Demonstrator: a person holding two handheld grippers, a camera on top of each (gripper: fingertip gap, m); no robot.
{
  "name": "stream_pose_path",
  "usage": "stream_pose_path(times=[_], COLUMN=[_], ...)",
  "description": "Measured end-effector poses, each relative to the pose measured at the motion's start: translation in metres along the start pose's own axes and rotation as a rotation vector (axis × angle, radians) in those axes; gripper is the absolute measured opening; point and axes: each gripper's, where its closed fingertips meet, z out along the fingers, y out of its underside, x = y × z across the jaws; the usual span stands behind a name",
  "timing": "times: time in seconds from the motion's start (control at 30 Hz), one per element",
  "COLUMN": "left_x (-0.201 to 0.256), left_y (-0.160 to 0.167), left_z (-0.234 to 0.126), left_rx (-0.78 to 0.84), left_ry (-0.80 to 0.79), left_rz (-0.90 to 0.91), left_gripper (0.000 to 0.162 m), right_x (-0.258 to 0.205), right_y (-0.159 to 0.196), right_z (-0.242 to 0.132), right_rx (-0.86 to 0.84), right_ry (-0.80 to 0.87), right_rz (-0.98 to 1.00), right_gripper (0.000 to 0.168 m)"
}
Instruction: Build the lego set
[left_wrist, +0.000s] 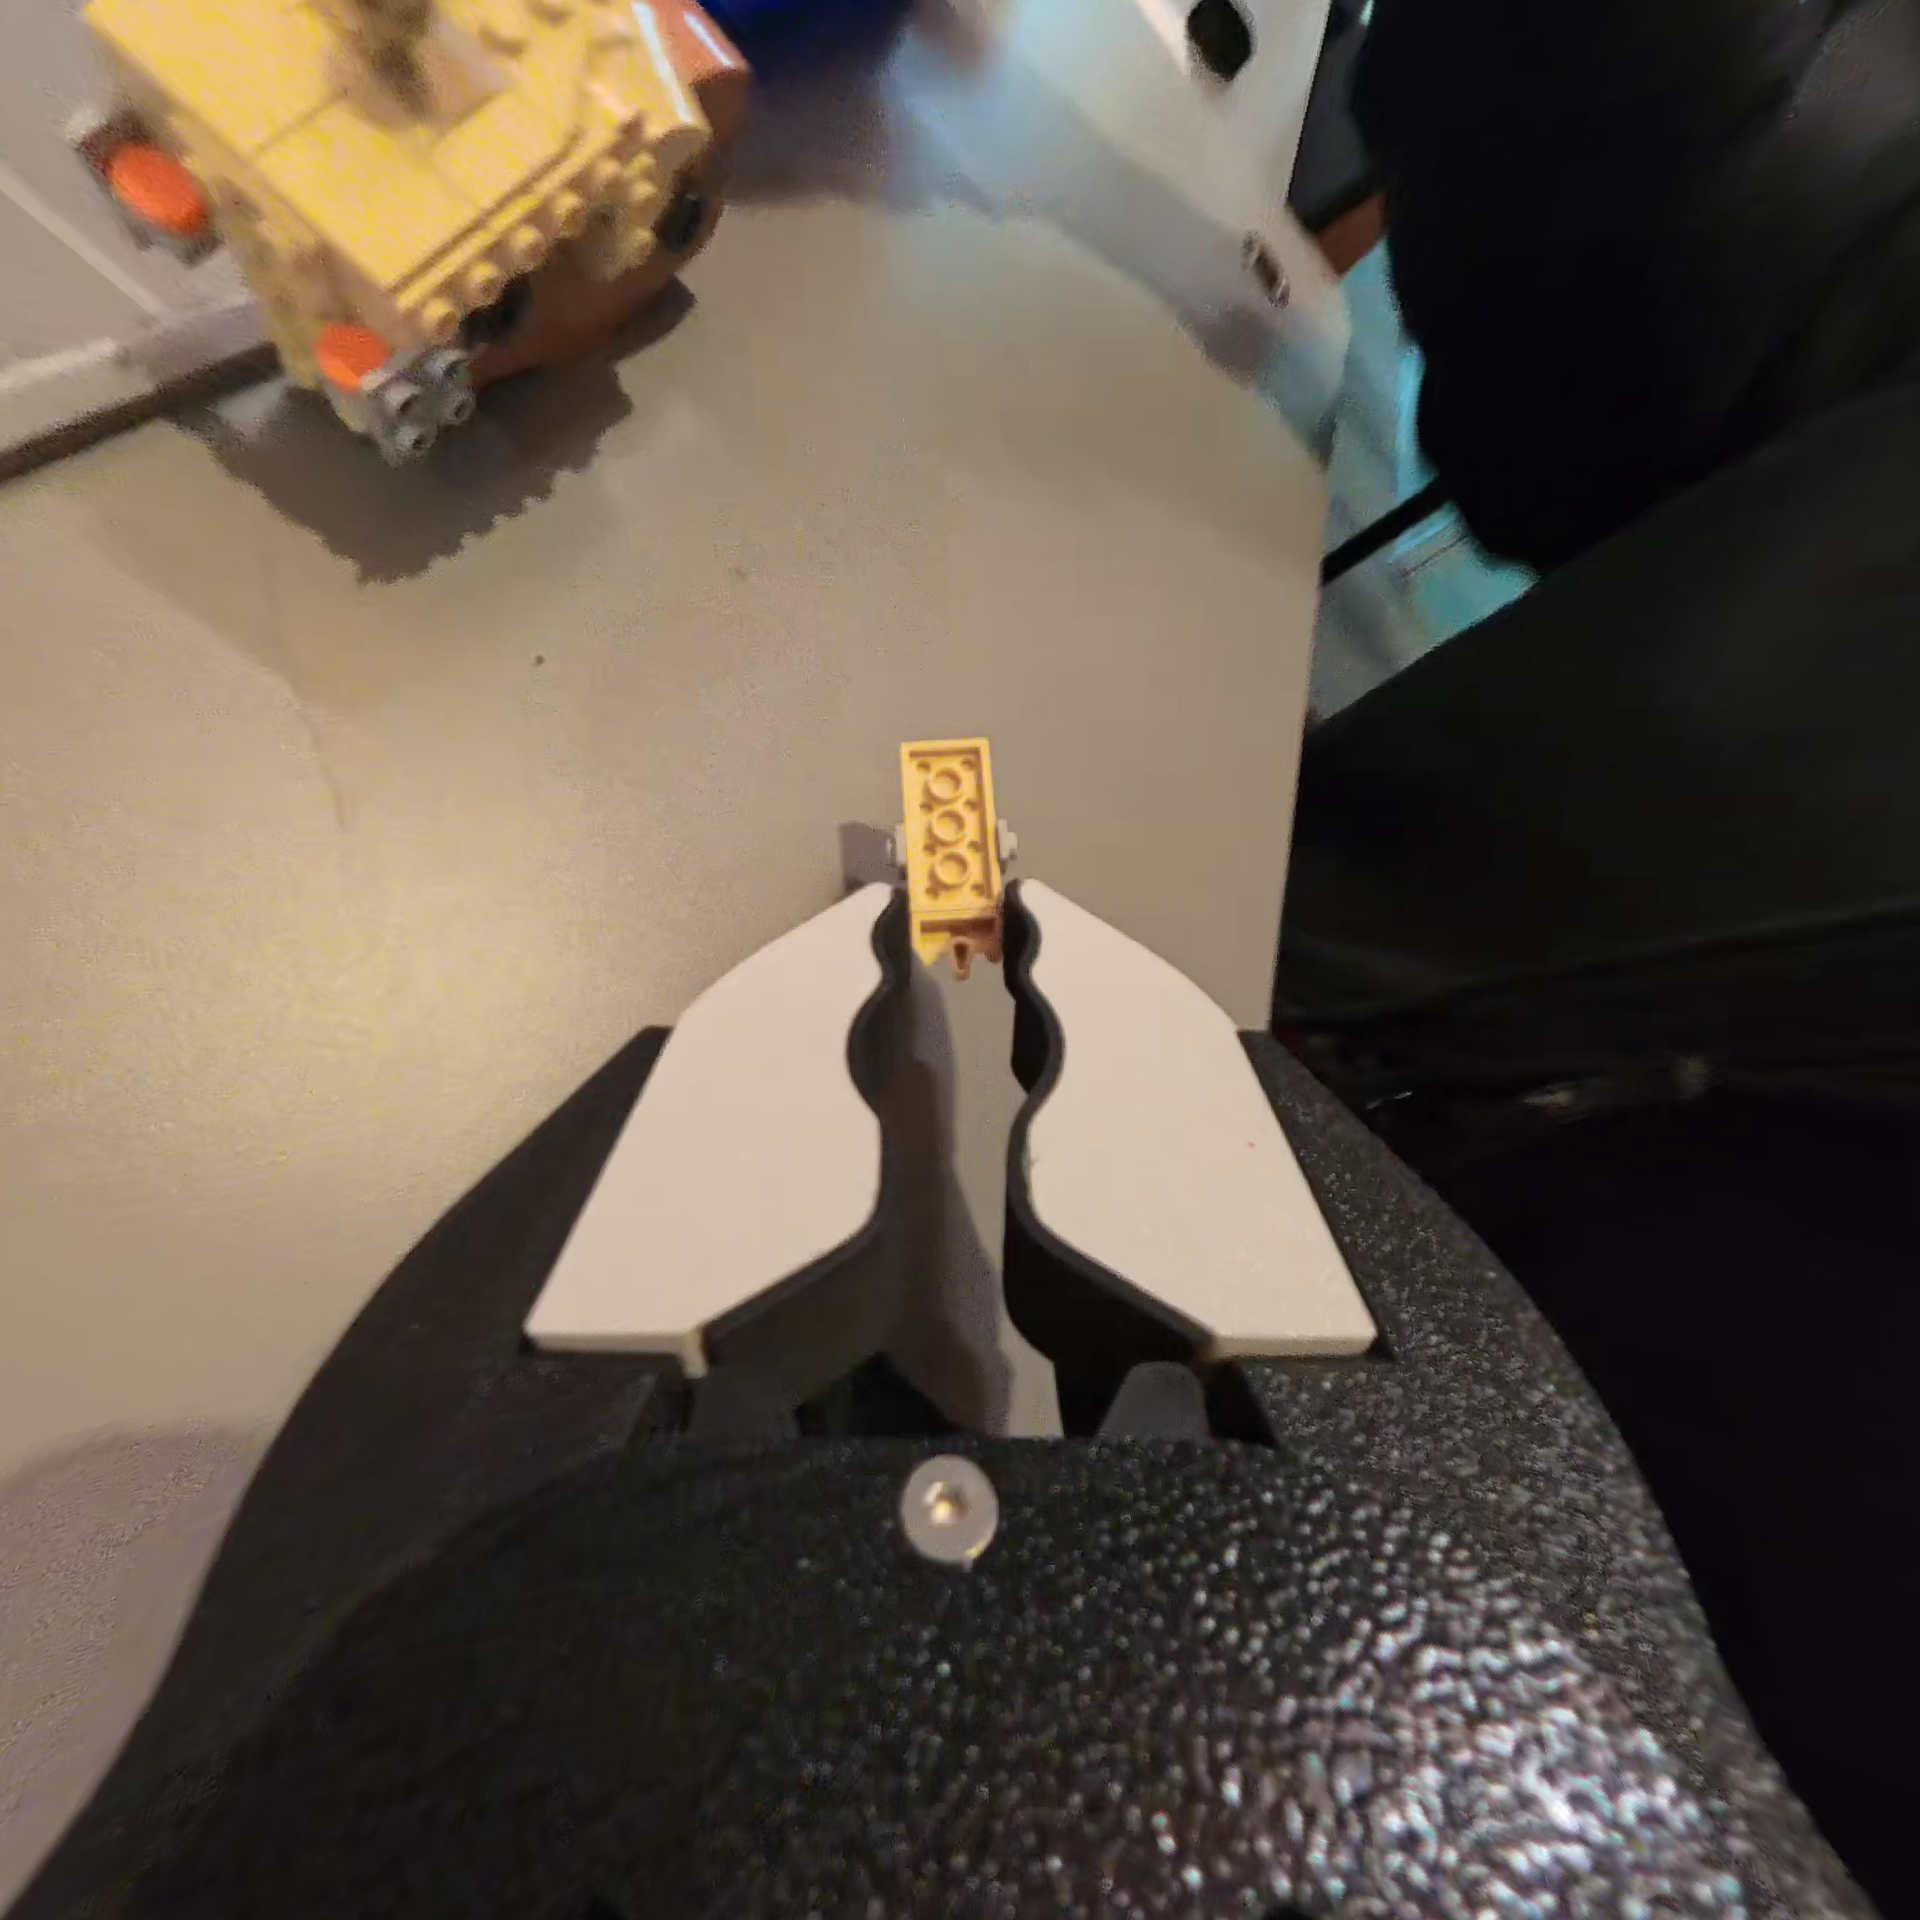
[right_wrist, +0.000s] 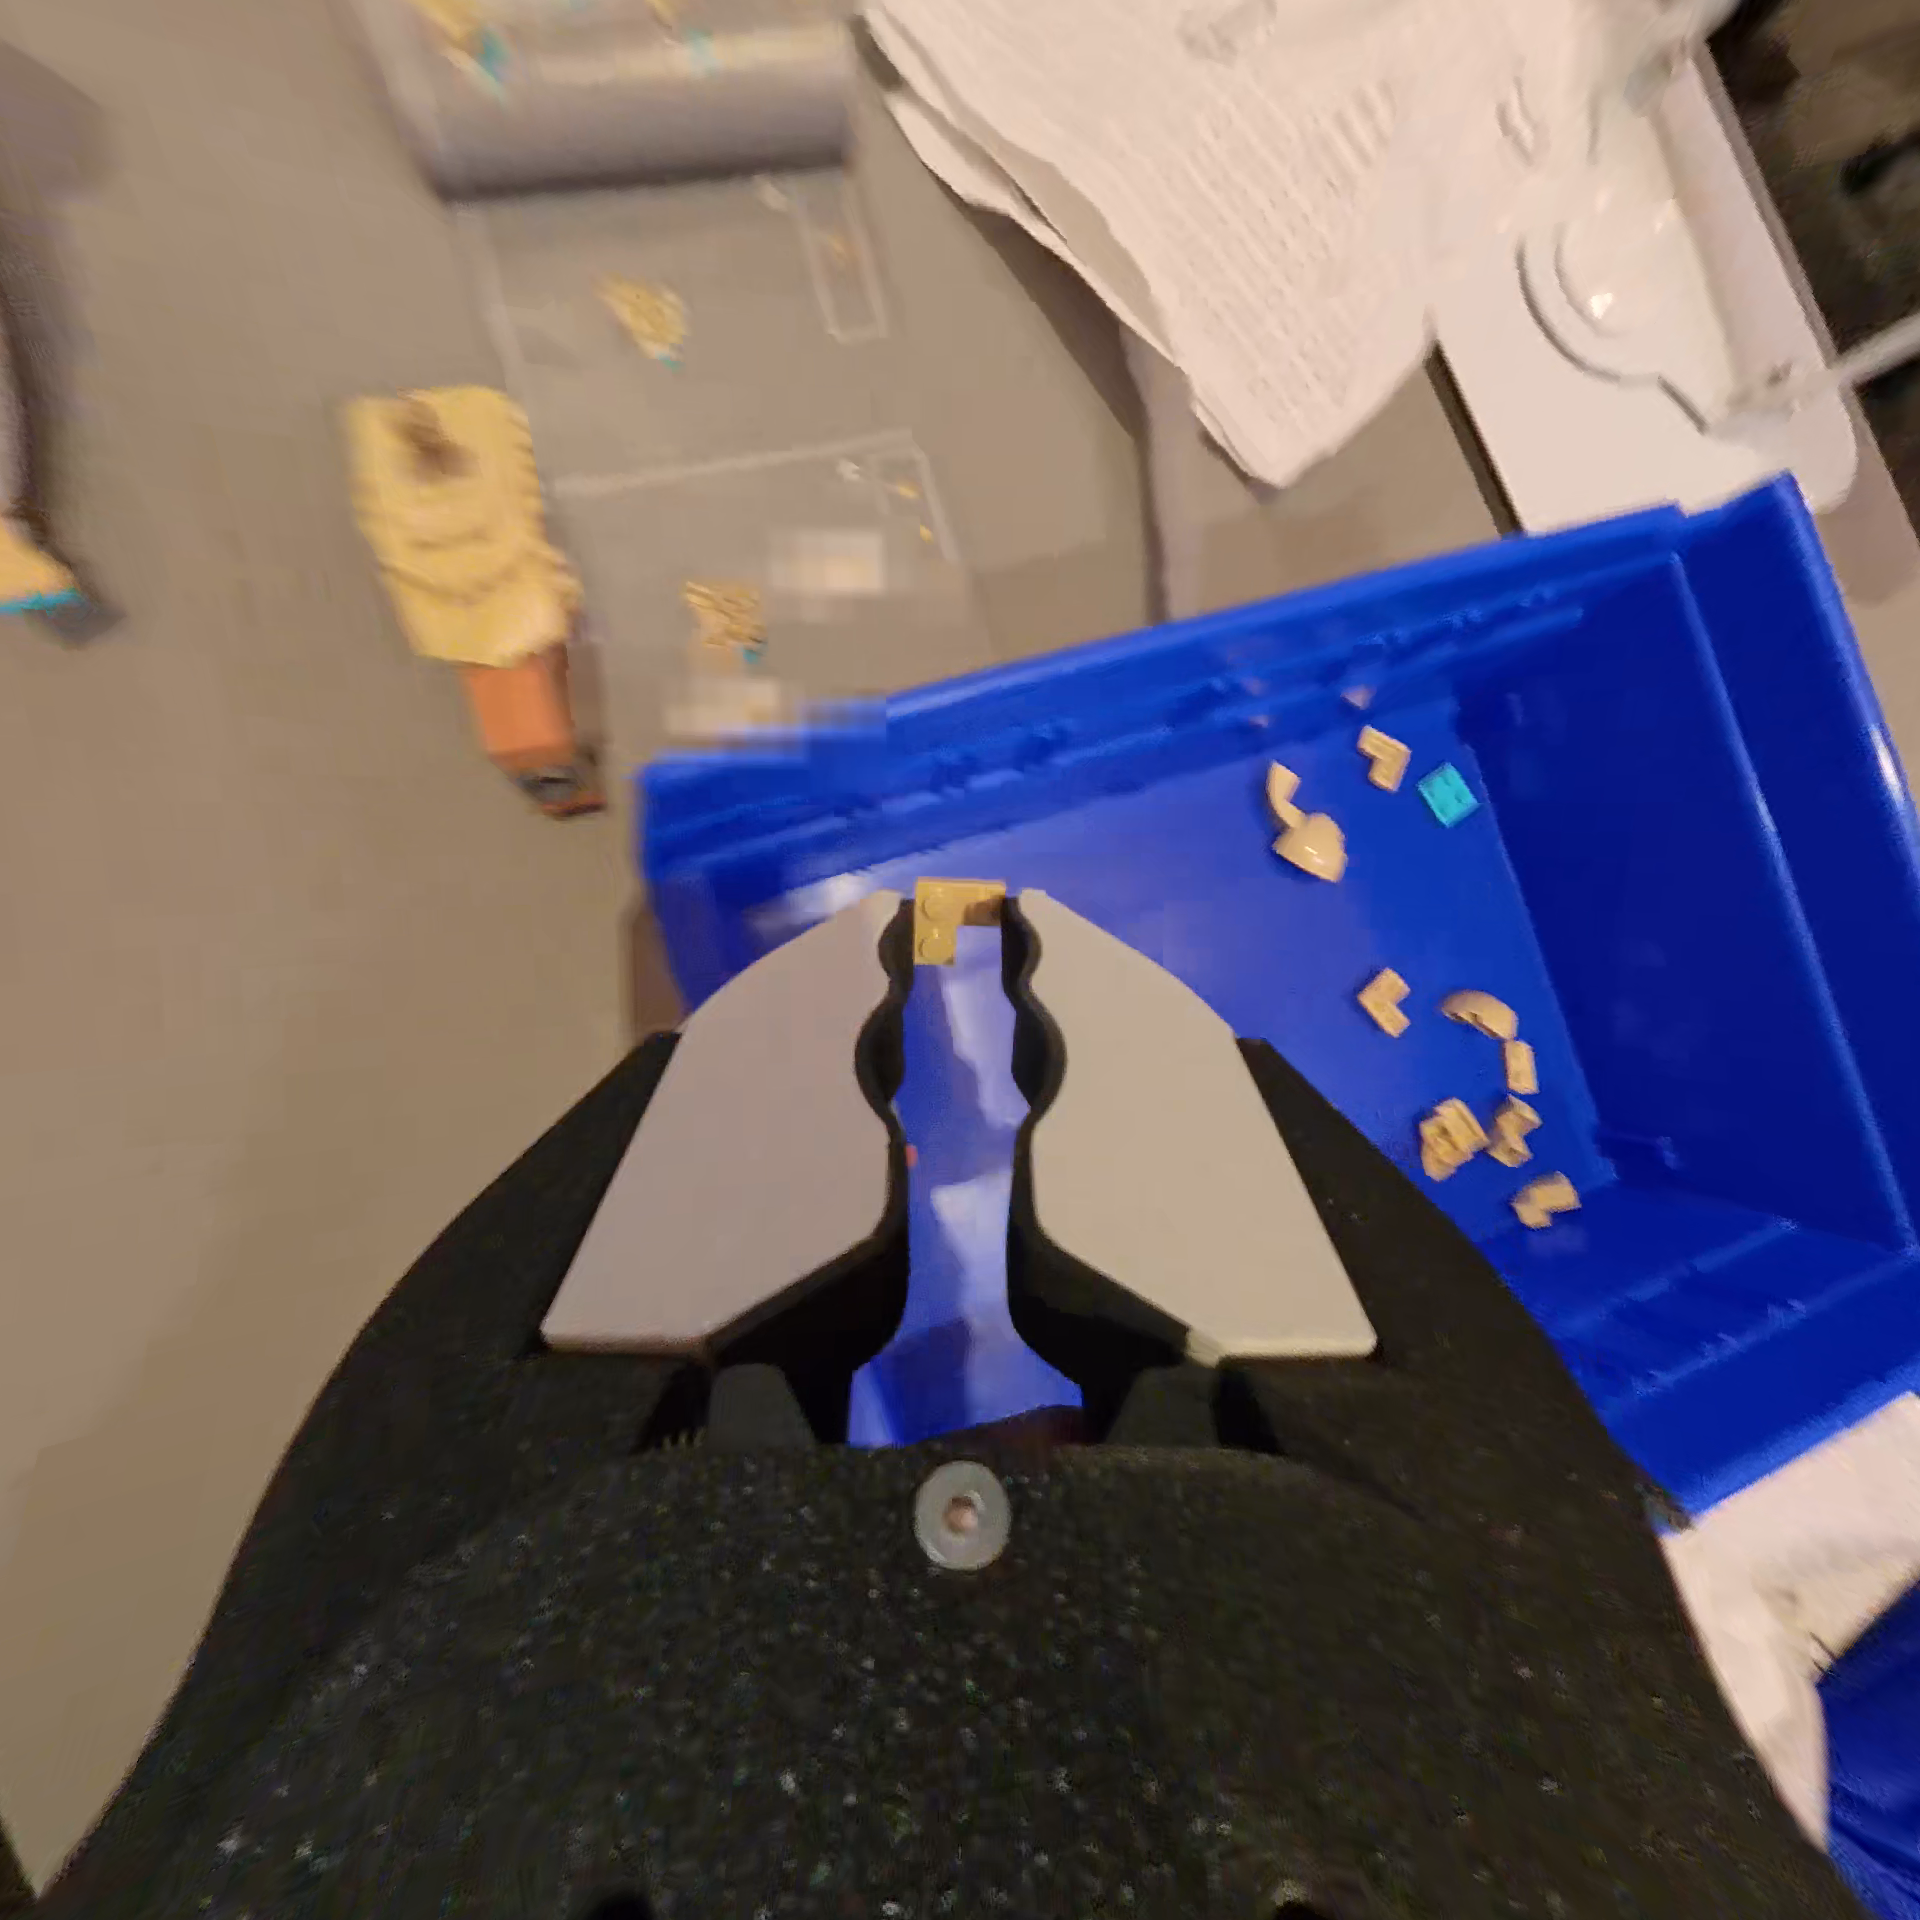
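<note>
My left gripper (left_wrist: 954, 902) is shut on a small yellow lego assembly (left_wrist: 948, 831), a studded plate seen from below with grey bits at its sides and a brown piece at its base, held above the grey table (left_wrist: 644, 727). The partly built tan and brown lego model (left_wrist: 436, 197) with orange round parts stands at the upper left. My right gripper (right_wrist: 960, 906) is shut on a small tan L-shaped lego plate (right_wrist: 948, 914) over the rim of a blue bin (right_wrist: 1195, 831). The model shows blurred in the right wrist view (right_wrist: 457, 540).
The blue bin holds several loose tan pieces (right_wrist: 1475, 1132) and one teal piece (right_wrist: 1447, 794). An open instruction booklet (right_wrist: 727, 436) lies on the table beyond the model. White perforated sheets (right_wrist: 1195, 208) lie at the top right. The table edge (left_wrist: 1299, 727) runs close on the left gripper's right. One gripper's finger ends stand about 25 cm off the other's.
</note>
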Motion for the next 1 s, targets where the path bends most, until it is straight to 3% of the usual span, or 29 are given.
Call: stream_pose_path(times=[0.17, 0.33, 0.47, 0.67, 0.83, 1.0], left_x=[0.014, 0.015, 0.022, 0.029, 0.030, 0.039], left_y=[-0.025, -0.050, -0.059, -0.070, -0.083, -0.092], left_z=[-0.007, -0.001, 0.006, -0.001, -0.019, -0.031], left_rx=[0.150, 0.319, 0.449, 0.687, 0.915, 0.997], left_ry=[0.301, 0.414, 0.487, 0.613, 0.721, 0.817], left_rz=[-0.378, -0.610, -0.715, -0.829, -0.860, -0.819], left_gripper=[0.016, 0.016, 0.016, 0.016, 0.016, 0.016], right_x=[-0.096, -0.174, -0.188, -0.188, -0.191, -0.189], right_y=[-0.018, -0.033, -0.045, -0.061, -0.070, -0.082], right_z=[-0.009, 0.016, 0.031, 0.020, 0.021, 0.015], right_rx=[0.233, 0.427, 0.528, 0.660, 0.663, 0.679], right_ry=[-0.148, -0.243, -0.197, -0.134, -0.105, -0.070], right_rz=[-0.081, -0.180, -0.180, -0.139, -0.115, -0.091], right_gripper=[0.015, 0.015, 0.015, 0.015, 0.015, 0.015])
